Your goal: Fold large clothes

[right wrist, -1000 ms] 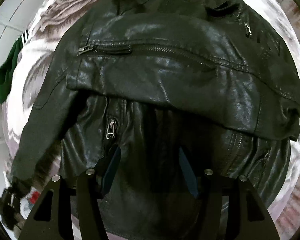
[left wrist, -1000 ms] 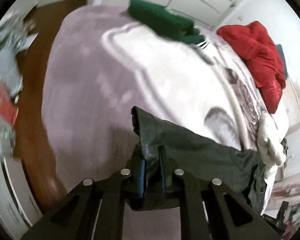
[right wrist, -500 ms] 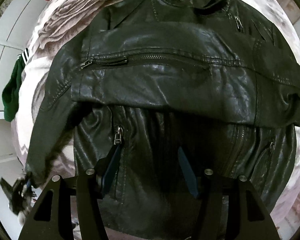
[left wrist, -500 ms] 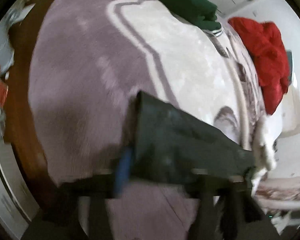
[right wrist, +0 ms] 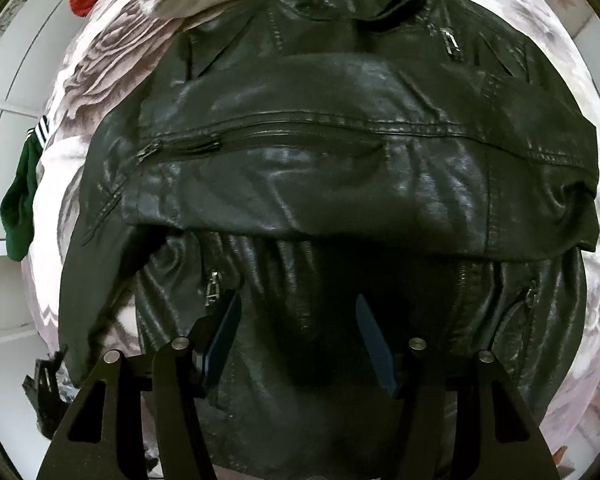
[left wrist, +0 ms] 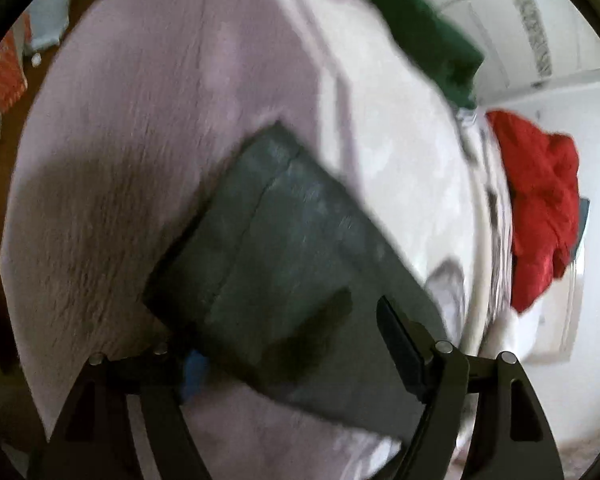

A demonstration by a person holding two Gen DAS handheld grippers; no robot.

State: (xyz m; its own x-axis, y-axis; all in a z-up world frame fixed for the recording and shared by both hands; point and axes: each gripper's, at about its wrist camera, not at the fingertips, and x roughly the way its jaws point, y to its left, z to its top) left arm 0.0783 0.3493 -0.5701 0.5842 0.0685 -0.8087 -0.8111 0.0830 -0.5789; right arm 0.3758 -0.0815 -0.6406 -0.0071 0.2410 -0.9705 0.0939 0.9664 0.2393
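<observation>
Released a second ago, the sleeve (left wrist: 284, 264) now lies flat on the bed (left wrist: 148, 120), between the parted jaws of the left gripper (left wrist: 288, 344); this fold looks finished. Right gripper (right wrist: 296, 340) hovers with jaws apart, gripping nothing. Black leather jacket (right wrist: 340, 168) fills the bed's middle, other sleeve crossing its chest from 3 o'clock, collar at 12 o'clock.

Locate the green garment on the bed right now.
The green garment lies at the bed's far edge near the white wardrobe in the left wrist view, left of the red clothes; the right wrist view shows it at far left.
</observation>
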